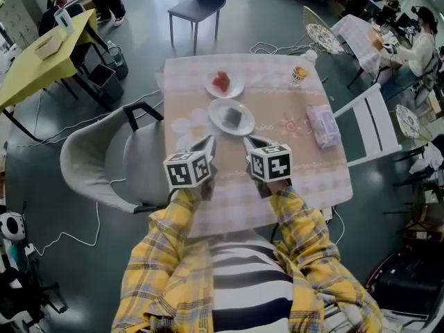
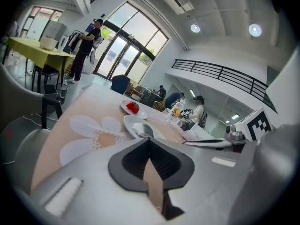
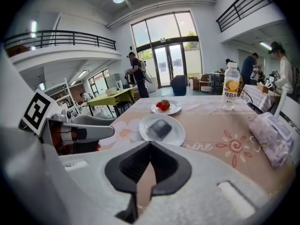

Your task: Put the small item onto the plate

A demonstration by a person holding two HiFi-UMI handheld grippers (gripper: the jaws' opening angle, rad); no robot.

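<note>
A white plate [image 1: 215, 114] lies in the middle of the table, and a small grey wrapped item [image 1: 233, 118] rests on it. In the right gripper view the item [image 3: 159, 129] sits on the plate [image 3: 176, 137] just beyond my jaws. My left gripper [image 1: 210, 141] and right gripper [image 1: 247, 142] hover side by side at the plate's near edge. The left gripper [image 2: 149, 140] is shut with nothing between its pads. The right gripper [image 3: 150, 144] is shut and empty too. Neither touches the item.
A smaller plate of strawberries [image 1: 223, 83] stands behind the main plate. A drink bottle [image 1: 300, 68] is at the back right, a tissue pack [image 1: 323, 125] at the right. A grey chair [image 1: 97, 161] stands left of the table, a white chair [image 1: 374, 116] right.
</note>
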